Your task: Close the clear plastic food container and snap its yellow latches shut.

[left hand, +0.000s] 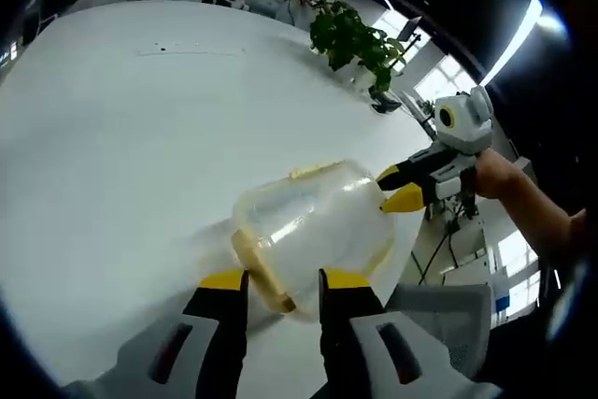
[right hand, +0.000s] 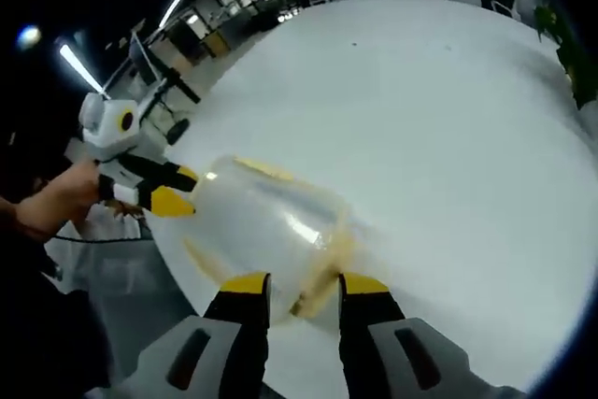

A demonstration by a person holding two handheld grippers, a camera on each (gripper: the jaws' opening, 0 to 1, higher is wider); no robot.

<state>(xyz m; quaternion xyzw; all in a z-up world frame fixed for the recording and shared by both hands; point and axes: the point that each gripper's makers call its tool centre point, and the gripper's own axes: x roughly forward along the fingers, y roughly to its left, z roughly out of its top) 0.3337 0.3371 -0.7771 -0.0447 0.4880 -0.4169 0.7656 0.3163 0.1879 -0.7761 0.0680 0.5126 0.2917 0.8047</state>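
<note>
In the left gripper view, the left gripper reached forward over the near edge of the white table, its two yellow-tipped jaws set apart on either side of the near rim of the container. The clear container lay on its side by the table's edge, with a yellow latch running along the rim between the jaws. Whether the jaws actually pressed on the rim could not be told. On the far side, the right gripper came in from the right, held in a hand; its yellow tips sat close together at the container's far end, touching or just beside it.

In the right gripper view, the right gripper pointed across the table, its jaws spread to either side of the container, with a yellow latch in the gap. Contact was unclear here as well. The left gripper entered from the left, held by a hand, its tips at the container's far end.

A potted plant stood at the table's far edge.
</note>
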